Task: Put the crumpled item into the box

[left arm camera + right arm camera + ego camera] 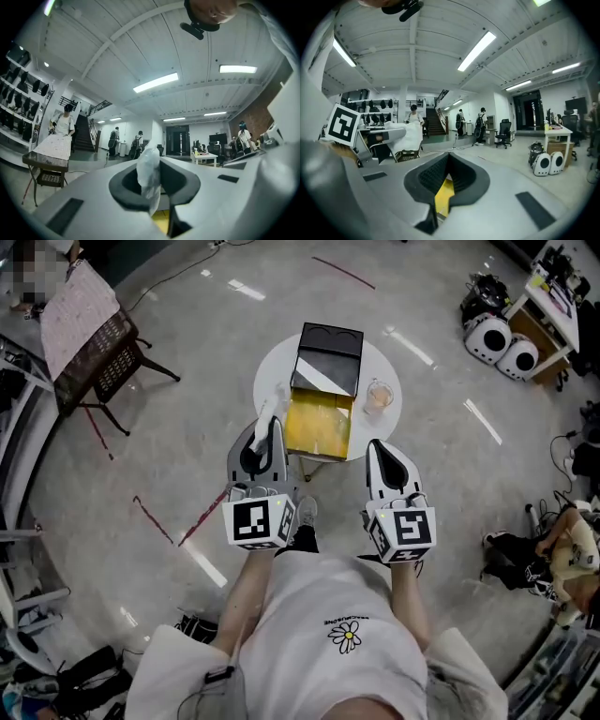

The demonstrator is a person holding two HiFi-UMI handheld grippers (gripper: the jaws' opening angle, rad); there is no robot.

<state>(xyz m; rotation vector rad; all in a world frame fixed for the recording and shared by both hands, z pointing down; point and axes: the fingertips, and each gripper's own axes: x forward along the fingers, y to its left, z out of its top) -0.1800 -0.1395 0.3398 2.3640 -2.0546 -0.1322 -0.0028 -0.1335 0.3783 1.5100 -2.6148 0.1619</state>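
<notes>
The round white table (269,381) lies just ahead of both claws. On it, ahead and to the right of the left claw (267,432), sits the box (319,423), open, with a yellow inside. The right claw (382,451) has its jaws pressed together on nothing. The left claw pinches the crumpled item (149,168), a wad of clear film. Its long axis runs along the jaws, and its free end pokes out past the tips toward the table. It looks light, soft and slippery, so it is best gripped at the bunched middle. A small cup (378,397) stands ahead of the right claw.
</notes>
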